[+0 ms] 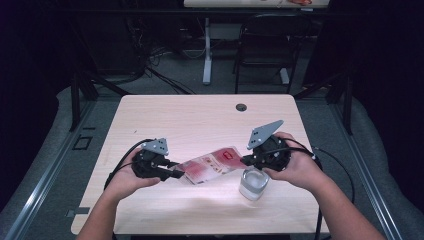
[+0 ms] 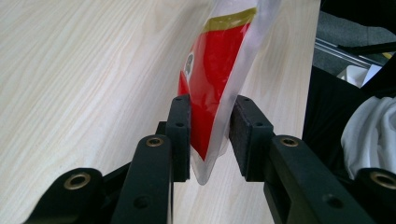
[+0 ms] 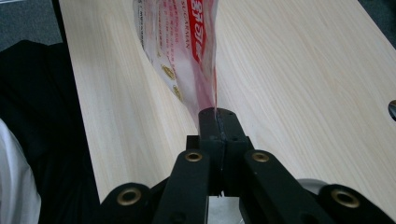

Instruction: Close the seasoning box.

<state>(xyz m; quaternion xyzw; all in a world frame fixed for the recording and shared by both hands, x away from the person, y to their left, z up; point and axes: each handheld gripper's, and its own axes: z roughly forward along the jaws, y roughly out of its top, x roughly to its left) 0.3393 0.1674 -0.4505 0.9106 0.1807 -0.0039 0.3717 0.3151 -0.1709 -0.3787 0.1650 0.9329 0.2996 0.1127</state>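
1. my left gripper (image 1: 176, 170) sits low over the near left part of the wooden table (image 1: 165, 115), held in the person's left hand (image 1: 125, 180)

2. in the left gripper view its jaws stand part way apart with the bottom end of the red and clear pouch (image 1: 212, 164) between them; the left pad lies against the film and the right pad (image 2: 243, 135) meets the pouch's edge, so i read it as a grip on the plump end of the pouch

3. my right gripper (image 1: 246, 159) is in the person's right hand (image 1: 295, 170), near the right side of the table, pointing in toward the left one

4. in the right gripper view its jaws are pressed fully together, and the thin sealed edge of the pouch (image 3: 187, 46) runs straight into the closed tips, so it is pinched there

5. the pouch hangs stretched between the two grippers, above the table's front middle, tilted so the end at the right gripper is a little farther from the person; in the high view it looks clear of the tabletop, though i cannot tell that for sure

6. white lettering shows on the red band of the pouch in the right gripper view; it is too blurred to read fully

7. a clear glass (image 1: 253, 184) stands upright on the table just below the right gripper, near the right end of the pouch; i cannot tell what is in it

8. a small round hole (image 1: 241, 107) lies at the table's far edge
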